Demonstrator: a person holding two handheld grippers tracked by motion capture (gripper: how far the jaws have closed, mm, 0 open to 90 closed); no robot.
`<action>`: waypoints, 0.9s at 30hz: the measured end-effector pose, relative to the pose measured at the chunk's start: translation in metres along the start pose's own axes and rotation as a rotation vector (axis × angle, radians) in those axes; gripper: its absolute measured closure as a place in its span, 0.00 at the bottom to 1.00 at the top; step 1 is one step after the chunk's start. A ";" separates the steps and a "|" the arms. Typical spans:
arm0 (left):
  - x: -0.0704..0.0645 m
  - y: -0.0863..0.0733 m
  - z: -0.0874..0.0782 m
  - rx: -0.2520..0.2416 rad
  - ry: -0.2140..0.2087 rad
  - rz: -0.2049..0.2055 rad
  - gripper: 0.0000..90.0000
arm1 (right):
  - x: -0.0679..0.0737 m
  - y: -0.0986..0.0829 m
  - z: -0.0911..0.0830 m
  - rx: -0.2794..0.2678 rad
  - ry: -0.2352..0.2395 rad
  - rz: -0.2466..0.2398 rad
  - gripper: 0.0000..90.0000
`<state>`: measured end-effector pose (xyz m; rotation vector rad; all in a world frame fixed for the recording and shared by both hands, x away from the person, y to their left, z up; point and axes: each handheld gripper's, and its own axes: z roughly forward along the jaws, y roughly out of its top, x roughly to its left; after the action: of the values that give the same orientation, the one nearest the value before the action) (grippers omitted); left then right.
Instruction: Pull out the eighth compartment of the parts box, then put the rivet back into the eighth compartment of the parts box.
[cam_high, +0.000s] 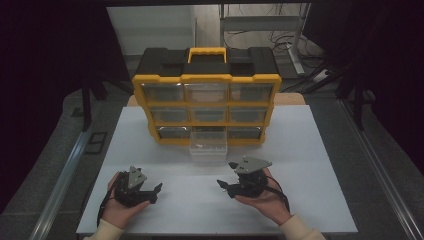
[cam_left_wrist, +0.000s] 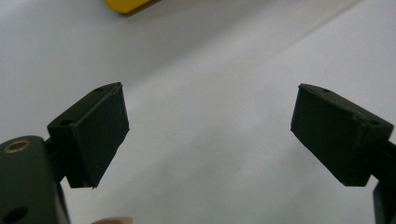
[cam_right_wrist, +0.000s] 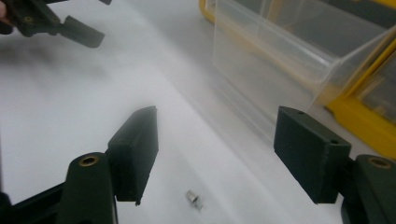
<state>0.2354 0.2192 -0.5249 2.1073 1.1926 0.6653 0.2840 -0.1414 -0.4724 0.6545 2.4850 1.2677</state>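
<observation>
We hold the right gripper (cam_right_wrist: 215, 156) with jaws apart over a small metal screw (cam_right_wrist: 194, 199) lying low centre on the white table (cam_high: 310, 200); it could roll or skid away if one jaw nudges it. The left gripper (cam_high: 156, 192) idles, jaws apart. The pulled-out clear drawer (cam_high: 209, 146) of the yellow organizer (cam_high: 206, 78) holds small parts, too blurred to name

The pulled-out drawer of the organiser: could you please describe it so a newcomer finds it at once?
Start at the yellow and black drawer organiser standing at the back of the white table. In its bottom row, the middle clear plastic drawer juts forward onto the table, while all its neighbours sit pushed in.
</observation>
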 end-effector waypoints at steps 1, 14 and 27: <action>0.000 0.000 0.000 -0.001 0.000 0.002 0.13 | -0.001 -0.001 -0.002 0.003 0.006 0.004 0.34; -0.003 0.003 -0.002 -0.007 0.010 0.018 0.13 | -0.018 -0.024 -0.019 0.054 0.008 0.086 0.31; -0.003 0.003 -0.003 -0.010 0.009 0.019 0.13 | -0.035 -0.037 -0.027 0.081 -0.030 0.155 0.28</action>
<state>0.2337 0.2159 -0.5209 2.1117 1.1736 0.6889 0.2920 -0.1969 -0.4856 0.8954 2.5135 1.2038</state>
